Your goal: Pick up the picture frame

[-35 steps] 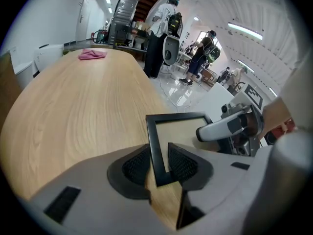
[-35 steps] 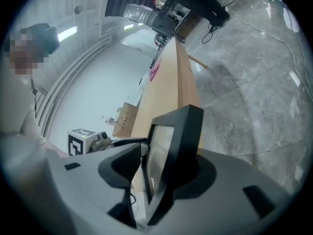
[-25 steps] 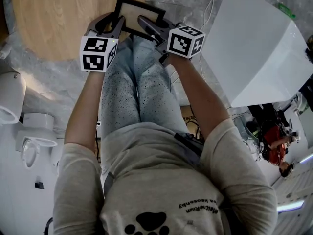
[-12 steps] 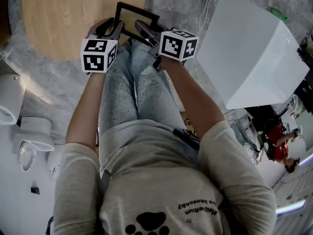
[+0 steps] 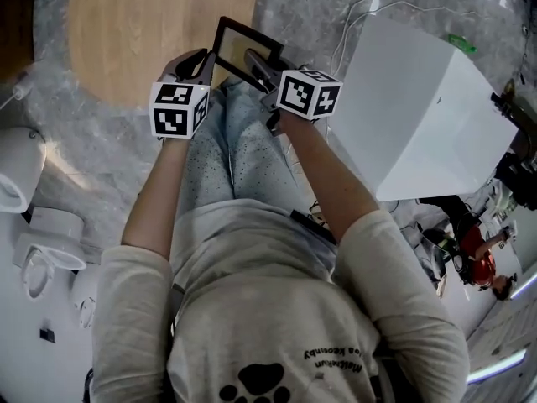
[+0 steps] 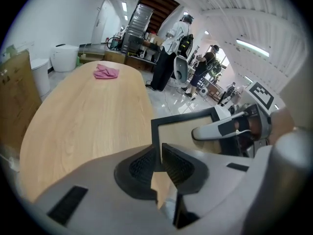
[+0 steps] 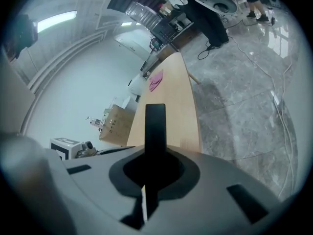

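Observation:
The picture frame (image 5: 241, 47) is a black rim around a pale panel, held up off the wooden table (image 5: 143, 32) above the person's knees. My left gripper (image 5: 207, 62) has the frame's left edge between its pads, and its jaws are closing on it. In the left gripper view the frame (image 6: 185, 127) stands tilted, its edge pinched at my left gripper (image 6: 159, 163). My right gripper (image 5: 257, 60) is shut on the frame's other side. The right gripper view shows the frame (image 7: 155, 124) edge-on as a black bar inside my right gripper (image 7: 154, 169).
A pink cloth (image 6: 106, 72) lies at the table's far end. A big white box (image 5: 419, 99) stands to the right, with cables (image 5: 361, 7) on the marble floor beside it. White toilets (image 5: 17, 175) stand at the left. People (image 6: 172, 45) stand beyond the table.
Both grippers have risen with the frame, which has come up off the table's edge and tilted. The left jaws have closed in on the frame's edge.

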A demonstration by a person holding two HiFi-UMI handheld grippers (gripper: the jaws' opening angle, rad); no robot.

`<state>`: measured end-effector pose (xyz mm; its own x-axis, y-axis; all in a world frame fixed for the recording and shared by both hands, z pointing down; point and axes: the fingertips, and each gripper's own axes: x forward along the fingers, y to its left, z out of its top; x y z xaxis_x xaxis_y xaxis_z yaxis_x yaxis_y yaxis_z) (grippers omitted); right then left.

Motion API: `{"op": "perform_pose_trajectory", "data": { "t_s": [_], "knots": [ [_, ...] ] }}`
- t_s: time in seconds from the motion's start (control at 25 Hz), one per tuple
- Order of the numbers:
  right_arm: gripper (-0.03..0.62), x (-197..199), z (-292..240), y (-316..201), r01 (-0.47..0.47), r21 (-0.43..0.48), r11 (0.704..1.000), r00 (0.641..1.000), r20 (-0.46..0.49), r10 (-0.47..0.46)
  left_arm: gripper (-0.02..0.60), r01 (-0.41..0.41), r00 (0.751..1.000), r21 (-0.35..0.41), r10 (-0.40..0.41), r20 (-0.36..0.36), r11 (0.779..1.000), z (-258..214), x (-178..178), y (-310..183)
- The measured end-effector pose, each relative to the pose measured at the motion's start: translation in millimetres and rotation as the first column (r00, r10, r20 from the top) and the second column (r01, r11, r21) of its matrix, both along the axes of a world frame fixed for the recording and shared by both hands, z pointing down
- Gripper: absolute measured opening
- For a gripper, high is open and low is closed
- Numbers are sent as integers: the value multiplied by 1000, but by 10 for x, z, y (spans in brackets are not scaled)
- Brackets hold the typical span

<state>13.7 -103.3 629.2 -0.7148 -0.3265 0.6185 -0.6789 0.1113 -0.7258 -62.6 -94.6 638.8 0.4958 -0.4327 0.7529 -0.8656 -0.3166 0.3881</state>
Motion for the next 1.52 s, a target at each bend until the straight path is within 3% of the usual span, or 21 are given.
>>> {"op": "perform_pose_trajectory", "data": {
  "t_s": [0.4, 0.64, 1.12, 1.32, 1.52],
  "knots": [
    [15, 66, -671, -205, 29, 80, 996, 998, -66, -24, 9, 46, 999, 84, -45, -17, 995, -719, -4, -106],
    [15, 98, -1084, -392, 29, 134, 991, 997, -73, -19, 9, 126, 991, 123, -120, -51, 984, -1110, -73, -238],
    [15, 184, -1952, -437, 2, 233, 973, 998, -62, 13, 9, 120, 992, 209, -111, -57, 971, -1848, -66, -183],
    [15, 255, -2307, -418, -25, 300, 954, 998, -55, 44, 9, 118, 993, 256, -107, -55, 960, -2144, -49, -173],
    [15, 273, -2661, -424, -25, 399, 916, 997, -62, 54, 9, 116, 993, 298, -106, -47, 947, -2418, -39, -154]
  ]
}}
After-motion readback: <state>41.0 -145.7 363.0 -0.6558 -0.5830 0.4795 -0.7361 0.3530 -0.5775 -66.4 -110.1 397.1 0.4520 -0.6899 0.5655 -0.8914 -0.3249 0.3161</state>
